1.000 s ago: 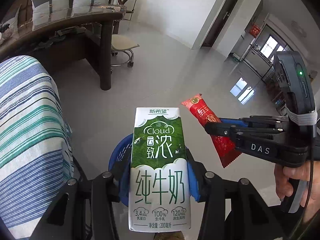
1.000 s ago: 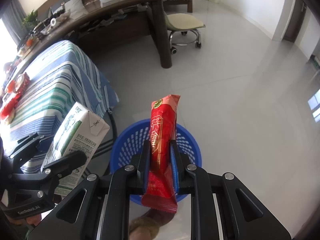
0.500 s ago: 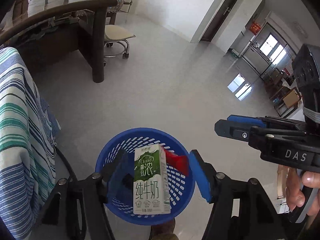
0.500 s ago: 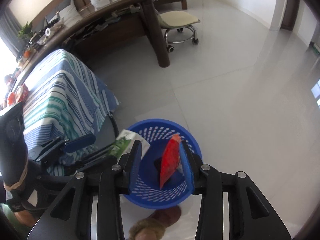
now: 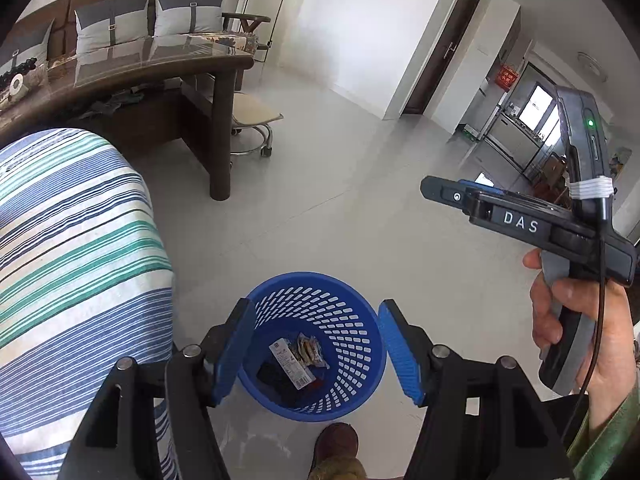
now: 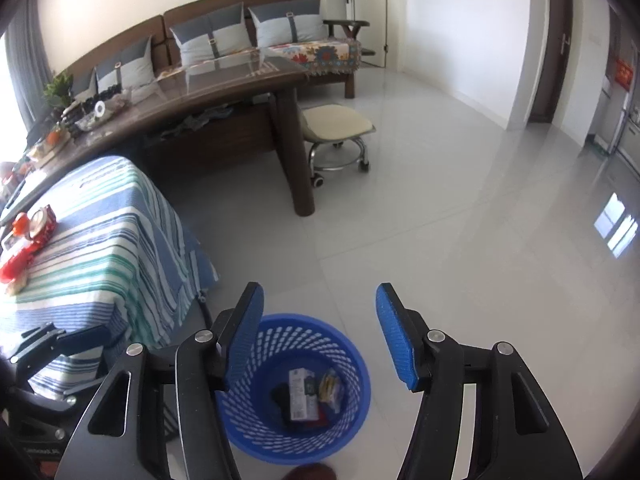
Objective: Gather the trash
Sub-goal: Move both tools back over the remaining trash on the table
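A blue mesh basket (image 5: 344, 320) (image 6: 354, 364) stands on the floor below both grippers. In it lie the green-and-white milk carton (image 5: 290, 364) (image 6: 300, 398), a red snack wrapper (image 5: 317, 382) (image 6: 314, 423) and a clear wrapper (image 5: 309, 350) (image 6: 331, 386). My left gripper (image 5: 314, 305) hangs open above the basket with nothing between its blue pads (image 5: 232, 348). My right gripper (image 6: 320, 292) is also above the basket, its jaws opening and empty. It shows from the side as the right gripper (image 5: 440, 194), held by a hand (image 5: 568, 320).
A table under a blue-green striped cloth (image 5: 72, 248) (image 6: 108, 240) stands left of the basket, with red items (image 6: 24, 236) on top. Behind it are a dark wooden desk (image 6: 240, 92), a wheeled stool (image 6: 336, 128) and a sofa. A shoe (image 5: 336, 446) is near the basket.
The left gripper let go of the milk carton and the right let go of the red wrapper. Both dropped into the basket. Both grippers rose and their jaws widened.
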### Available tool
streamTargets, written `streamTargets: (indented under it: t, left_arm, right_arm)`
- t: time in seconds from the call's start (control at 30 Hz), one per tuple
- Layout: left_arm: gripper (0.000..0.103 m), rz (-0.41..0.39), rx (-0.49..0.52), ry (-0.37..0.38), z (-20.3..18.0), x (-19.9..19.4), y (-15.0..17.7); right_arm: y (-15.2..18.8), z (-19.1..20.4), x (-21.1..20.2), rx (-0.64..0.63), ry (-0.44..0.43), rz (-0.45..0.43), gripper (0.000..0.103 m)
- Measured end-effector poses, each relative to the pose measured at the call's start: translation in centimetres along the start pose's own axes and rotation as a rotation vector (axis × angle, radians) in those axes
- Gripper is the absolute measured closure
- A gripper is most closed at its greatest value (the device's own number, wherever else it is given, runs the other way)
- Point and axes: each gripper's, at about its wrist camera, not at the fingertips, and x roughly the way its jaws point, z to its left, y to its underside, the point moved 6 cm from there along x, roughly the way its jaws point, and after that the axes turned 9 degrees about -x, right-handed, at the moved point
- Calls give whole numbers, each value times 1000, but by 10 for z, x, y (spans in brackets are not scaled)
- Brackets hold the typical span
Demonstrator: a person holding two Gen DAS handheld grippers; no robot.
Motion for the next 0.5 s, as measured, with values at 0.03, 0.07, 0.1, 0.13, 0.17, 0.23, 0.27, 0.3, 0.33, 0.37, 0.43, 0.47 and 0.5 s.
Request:
streamTargets:
  t: [0.03,0.07,0.1,0.13,0.17,0.23,0.27,0.3,0.33,0.37,0.43,0.47,0.5]
  left_arm:
    - [38,-2,-2,-6,5,-9,5]
    - [38,-4,-5,-15,10,-17,9]
    - [38,-7,-7,-24,16,-25,13]
    - [38,-12,-8,-34,22,-34,18]
    - [38,-18,-9,-44,30,-43,22]
    - [38,-34,-8,-76,45,-61,30]
    - [38,-40,-6,-93,54,-68,34]
    - [38,-44,-5,-112,64,-75,36]
    - [38,-47,-9,-134,76,-84,39]
    - [38,-50,-17,-153,88,-92,43]
    - [38,-55,-41,-183,113,-108,49]
    - [38,-59,-55,-198,126,-116,52]
    - [38,-64,-68,-215,141,-125,55]
  right_arm:
    - [-4,5,-4,-10,2,-20,40]
    - [-7,12,-7,-19,2,-38,40]
    - [-10,19,-10,-29,-1,-53,39]
    - [-12,27,-13,-37,-7,-65,38]
    - [-14,37,-15,-45,-15,-76,37]
    - [-18,56,-18,-62,-35,-92,36]
    - [-20,68,-19,-73,-45,-97,36]
    - [-22,80,-18,-85,-57,-102,36]
    - [-24,93,-19,-98,-69,-107,36]
    - [-26,106,-18,-114,-82,-110,35]
    - [-28,134,-17,-152,-107,-115,35]
    - [-29,148,-16,-173,-121,-118,35]
    - [-30,163,-15,-195,-133,-118,35]
